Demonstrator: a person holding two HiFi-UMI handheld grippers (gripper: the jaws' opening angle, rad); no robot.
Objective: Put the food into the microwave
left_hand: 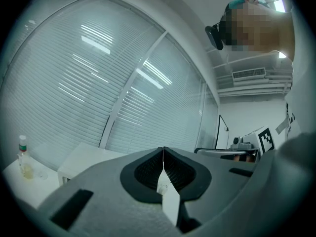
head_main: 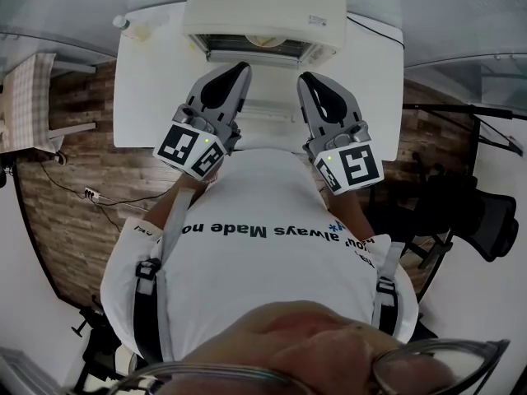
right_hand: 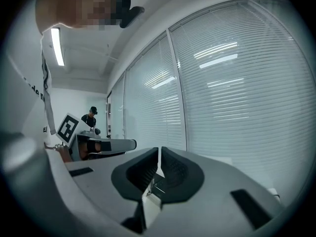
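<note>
Just before the microwave (head_main: 263,6) sitting on the white table (head_main: 148,97), the left gripper (head_main: 241,67) and right gripper (head_main: 305,78) are hovering side by side, each with jaws pressed together, gripping nothing.

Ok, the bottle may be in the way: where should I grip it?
Probably mid-body on the bottle, level, from the near side of the table, with the left gripper: it stands upright and slim at the far left corner.
</note>
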